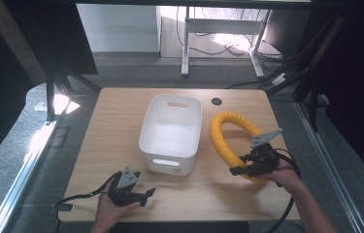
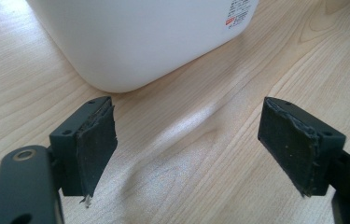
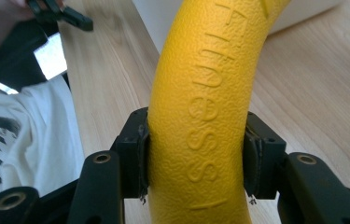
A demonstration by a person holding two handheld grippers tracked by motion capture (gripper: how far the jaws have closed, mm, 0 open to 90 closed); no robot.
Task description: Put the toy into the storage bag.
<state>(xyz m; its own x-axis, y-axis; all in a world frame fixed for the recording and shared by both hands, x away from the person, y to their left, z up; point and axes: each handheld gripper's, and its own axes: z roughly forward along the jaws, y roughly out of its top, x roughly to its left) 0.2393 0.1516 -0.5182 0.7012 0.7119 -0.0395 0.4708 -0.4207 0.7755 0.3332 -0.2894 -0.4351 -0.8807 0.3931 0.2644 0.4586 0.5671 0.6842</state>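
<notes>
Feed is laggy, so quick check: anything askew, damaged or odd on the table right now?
Mostly tidy. The white bin stands upright and holds nothing; the yellow ring is gripped squarely by the right gripper. One oddity: the left gripper pads look frayed, with ragged, peeling edges.

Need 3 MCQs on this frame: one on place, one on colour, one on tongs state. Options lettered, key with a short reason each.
1. Where is the white bin?
A. mid-table
B. on the floor
C. at the table's right edge

2. What colour is the ring?
A. blue
B. yellow
C. red

3. What state are the left tongs in?
A. shut on the ring
B. shut, empty
C. open

Key: 1 A, it sits between both hands. 2 B, the right tongs clamp yellow foam. 3 C, the jaws stand wide apart over bare wood.
</notes>
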